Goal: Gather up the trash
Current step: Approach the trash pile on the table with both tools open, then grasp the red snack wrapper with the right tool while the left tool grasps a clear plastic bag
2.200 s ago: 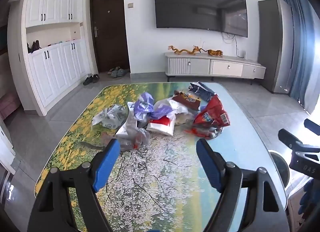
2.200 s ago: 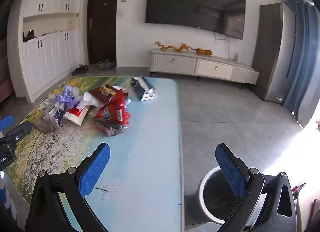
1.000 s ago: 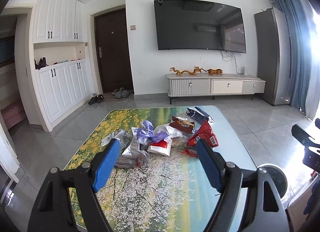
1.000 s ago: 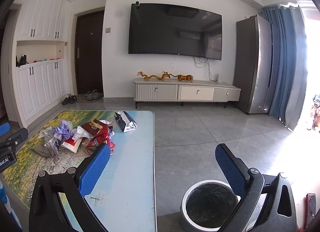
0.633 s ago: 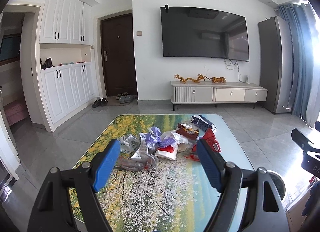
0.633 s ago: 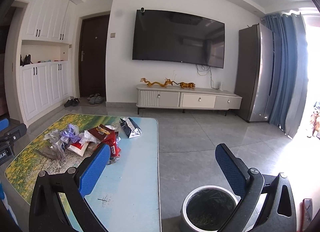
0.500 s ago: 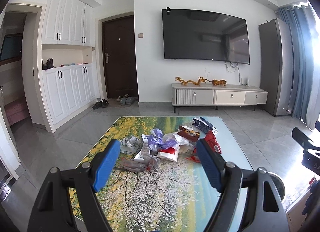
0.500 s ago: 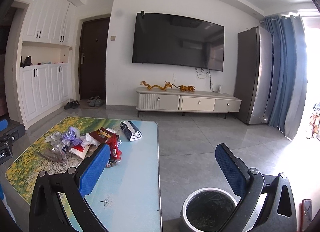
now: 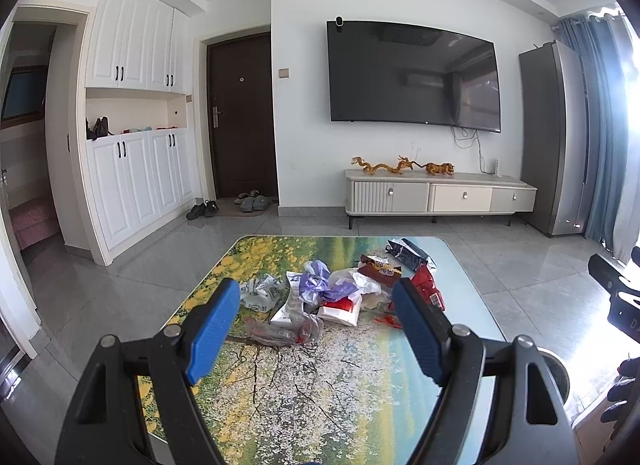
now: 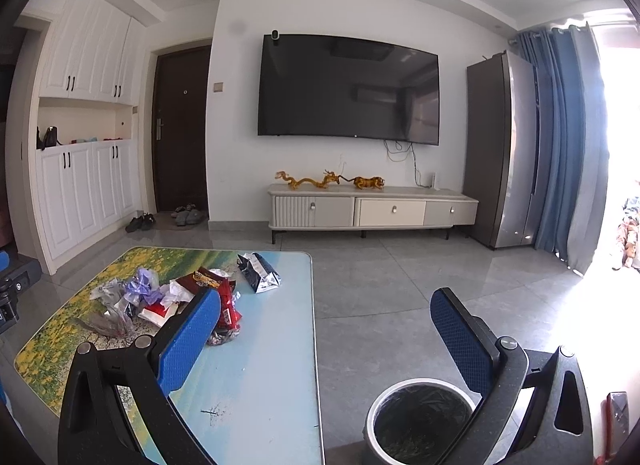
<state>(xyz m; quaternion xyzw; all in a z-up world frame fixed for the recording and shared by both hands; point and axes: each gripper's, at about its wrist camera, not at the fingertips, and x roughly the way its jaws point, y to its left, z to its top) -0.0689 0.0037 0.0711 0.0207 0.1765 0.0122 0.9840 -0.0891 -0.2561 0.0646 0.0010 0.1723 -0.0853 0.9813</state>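
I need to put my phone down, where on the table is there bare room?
The table is bare along its pale blue side toward the bin, and on the near flowered stretch. The wrappers crowd the far middle; a dark packet lies apart, at the far corner.

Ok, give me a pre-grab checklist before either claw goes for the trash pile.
1. Left claw open and empty: ok.
2. Right claw open and empty: ok.
3. Trash pile on the table, in view of both cameras: ok.
4. Bin upright on the floor beside the table, mouth open: ok.
5. Bin has room: cannot tell, only a dark liner shows.
6. Claws close enough to the pile: not ok, both sit back from it.
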